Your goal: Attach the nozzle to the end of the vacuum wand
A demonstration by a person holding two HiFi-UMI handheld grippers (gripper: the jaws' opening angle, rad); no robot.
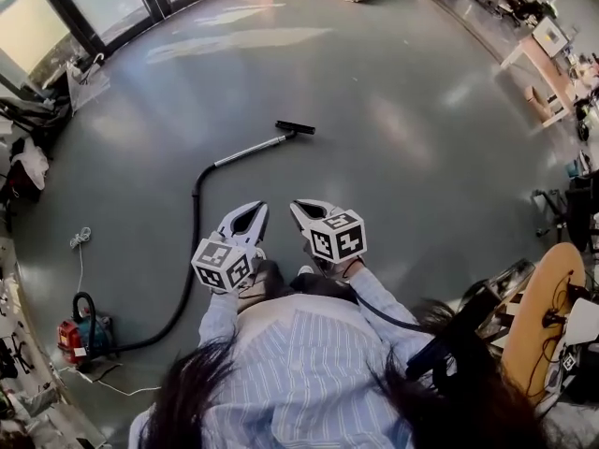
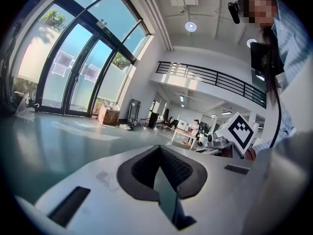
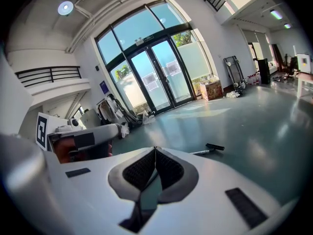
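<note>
We hold the left tongs (image 1: 255, 210) and the right tongs (image 1: 299, 208) closed and empty (tips side by side), well apart from the vacuum wand (image 1: 251, 150) on the floor (image 1: 393, 157). The black nozzle (image 1: 296, 128) sits at that wand's far end.

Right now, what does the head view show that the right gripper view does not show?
Only the head view: the black hose running toward the red vacuum body, and the person's striped shirt. Only the right gripper view: the balcony railing and a ceiling lamp. Both: the nozzle on the wand, lying on the floor, and the left gripper.
</note>
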